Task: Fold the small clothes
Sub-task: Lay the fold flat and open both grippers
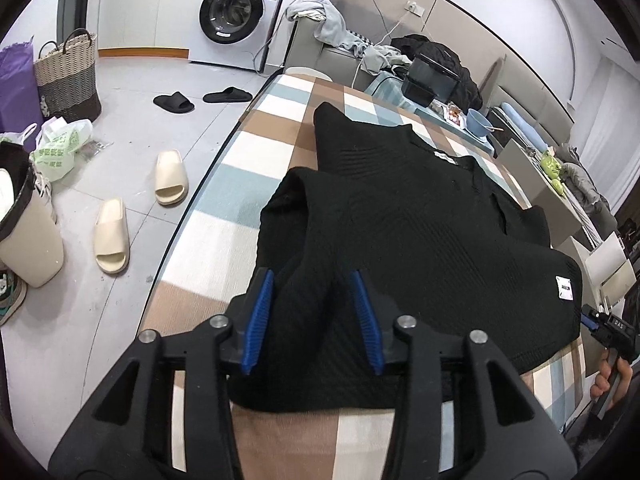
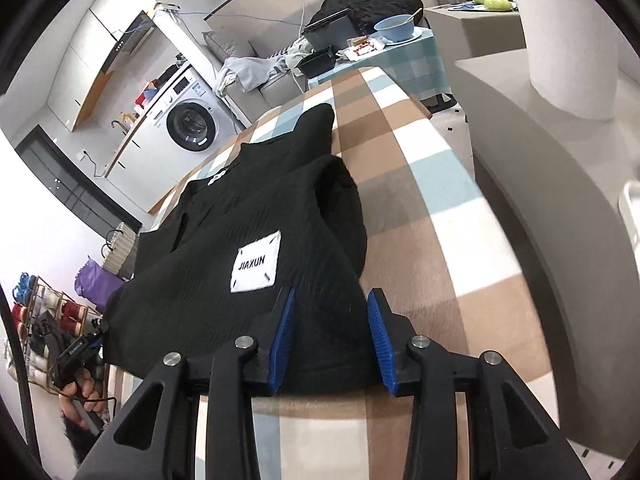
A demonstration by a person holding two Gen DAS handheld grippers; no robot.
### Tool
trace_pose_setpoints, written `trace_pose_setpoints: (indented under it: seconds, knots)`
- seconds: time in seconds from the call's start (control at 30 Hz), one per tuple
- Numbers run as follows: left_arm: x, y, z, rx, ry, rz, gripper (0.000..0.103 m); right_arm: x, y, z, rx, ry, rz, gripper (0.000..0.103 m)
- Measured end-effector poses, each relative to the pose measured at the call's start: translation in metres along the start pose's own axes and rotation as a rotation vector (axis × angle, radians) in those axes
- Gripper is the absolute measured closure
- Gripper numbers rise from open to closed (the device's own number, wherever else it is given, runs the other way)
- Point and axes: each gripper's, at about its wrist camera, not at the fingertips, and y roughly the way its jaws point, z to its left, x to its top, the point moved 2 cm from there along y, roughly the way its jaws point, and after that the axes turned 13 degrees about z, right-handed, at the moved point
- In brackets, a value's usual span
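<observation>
From the left wrist camera I see my left claw (image 1: 312, 280) spread over the near edge of the black shirt (image 1: 420, 232) — a raised ridge of cloth sits between the blue pads (image 1: 258, 320), but they do not press on it. The shirt lies flat on the checked desk (image 1: 224, 184), its side folded inward, a small white label (image 1: 567, 289) near its right hem. Beyond the desk's left edge, on the floor, are cream slippers (image 1: 140, 208), black slippers (image 1: 200, 98), a woven basket (image 1: 68, 76) and a washing machine (image 1: 240, 12). At the far right edge a hand (image 1: 612, 376) holds the other claw's grip.

From the right wrist camera, my right claw (image 2: 332, 300) is likewise parted, straddling the shirt's hem without pinching it. The white patch reading JIAXUN (image 2: 256, 262) sits just beyond the left pad. The shirt's right side is folded inward. Farther off, a blue bowl (image 2: 396, 28) stands on a smaller checked table (image 2: 420, 56).
</observation>
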Motion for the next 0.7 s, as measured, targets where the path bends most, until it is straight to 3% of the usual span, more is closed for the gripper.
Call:
trace_pose_setpoints:
  seconds: [0.27, 0.57, 0.7]
  knots:
    - [-0.017, -0.005, -0.002, 0.010, -0.014, 0.013, 0.049, -0.008, 0.000, -0.004, 0.049, 0.010, 0.007, 0.061]
    - [-0.023, -0.001, 0.007, 0.001, -0.045, 0.033, 0.049, -0.008, 0.008, -0.004, 0.041, -0.012, 0.024, 0.061]
    - [-0.025, 0.000, 0.011, 0.003, -0.051, 0.040, 0.049, -0.008, 0.010, 0.002, 0.026, -0.037, 0.027, 0.055]
